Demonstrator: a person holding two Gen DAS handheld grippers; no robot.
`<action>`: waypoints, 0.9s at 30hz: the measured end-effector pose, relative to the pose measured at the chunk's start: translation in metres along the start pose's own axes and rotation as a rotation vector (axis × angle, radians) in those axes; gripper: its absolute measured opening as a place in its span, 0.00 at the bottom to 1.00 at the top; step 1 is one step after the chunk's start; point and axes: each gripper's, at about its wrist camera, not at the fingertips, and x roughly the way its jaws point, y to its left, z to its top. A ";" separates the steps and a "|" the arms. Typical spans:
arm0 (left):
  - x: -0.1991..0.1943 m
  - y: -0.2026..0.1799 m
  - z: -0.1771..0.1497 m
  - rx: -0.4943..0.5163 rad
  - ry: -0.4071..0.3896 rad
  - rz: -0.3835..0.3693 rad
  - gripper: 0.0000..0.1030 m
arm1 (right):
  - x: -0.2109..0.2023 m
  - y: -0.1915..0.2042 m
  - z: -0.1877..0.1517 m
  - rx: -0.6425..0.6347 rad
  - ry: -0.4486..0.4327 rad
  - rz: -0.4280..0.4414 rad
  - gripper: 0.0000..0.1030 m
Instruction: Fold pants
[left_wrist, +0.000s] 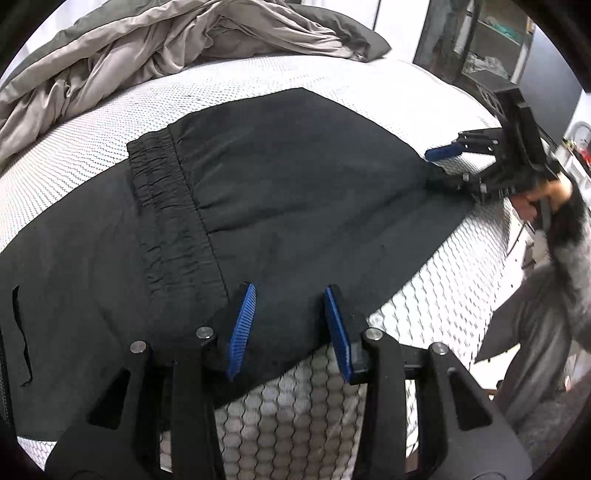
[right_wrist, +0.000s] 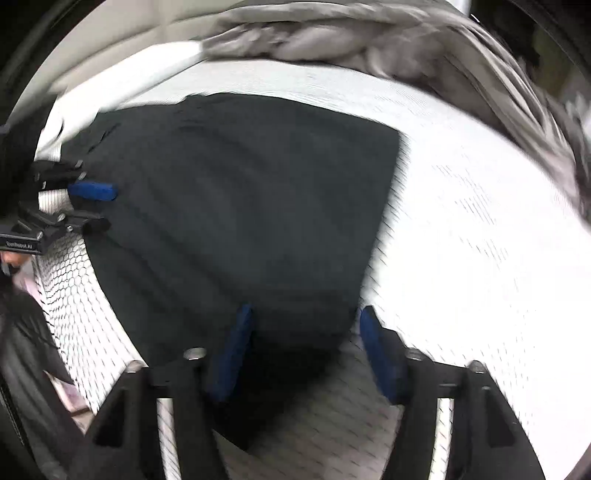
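Pants (left_wrist: 280, 192), black and folded over on themselves, lie flat on the bare mattress (left_wrist: 258, 81) close to its near edge. In your left wrist view the elastic waistband (left_wrist: 162, 192) runs across the middle of the cloth. Your left tongs (left_wrist: 290, 328) hang over the near hem with their blue pads (left_wrist: 242, 325) apart, cloth under the gap but not pinched: released. At the far right corner of the pants your right tongs (left_wrist: 437, 166) sit with one blue pad above the cloth tip and the other finger below it; you cannot tell from here whether they press. A rumpled grey duvet (left_wrist: 147, 48) is bunched along the far edge of the mattress.

In your right wrist view, which is blurred, the right tongs (right_wrist: 304, 350) straddle the near corner of the pants (right_wrist: 240, 206) with jaws wide and not touching the cloth: released. The left tongs (right_wrist: 98, 206) show at the left edge of the pants.
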 end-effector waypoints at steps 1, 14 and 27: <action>-0.005 -0.002 -0.002 0.013 -0.001 -0.004 0.35 | -0.001 -0.008 -0.003 0.022 -0.002 0.005 0.65; -0.045 0.093 0.012 -0.520 -0.196 0.061 0.52 | 0.016 -0.089 0.000 0.716 -0.149 0.546 0.59; -0.055 0.126 -0.004 -0.590 -0.189 0.155 0.53 | 0.003 -0.091 0.040 0.609 -0.216 0.341 0.09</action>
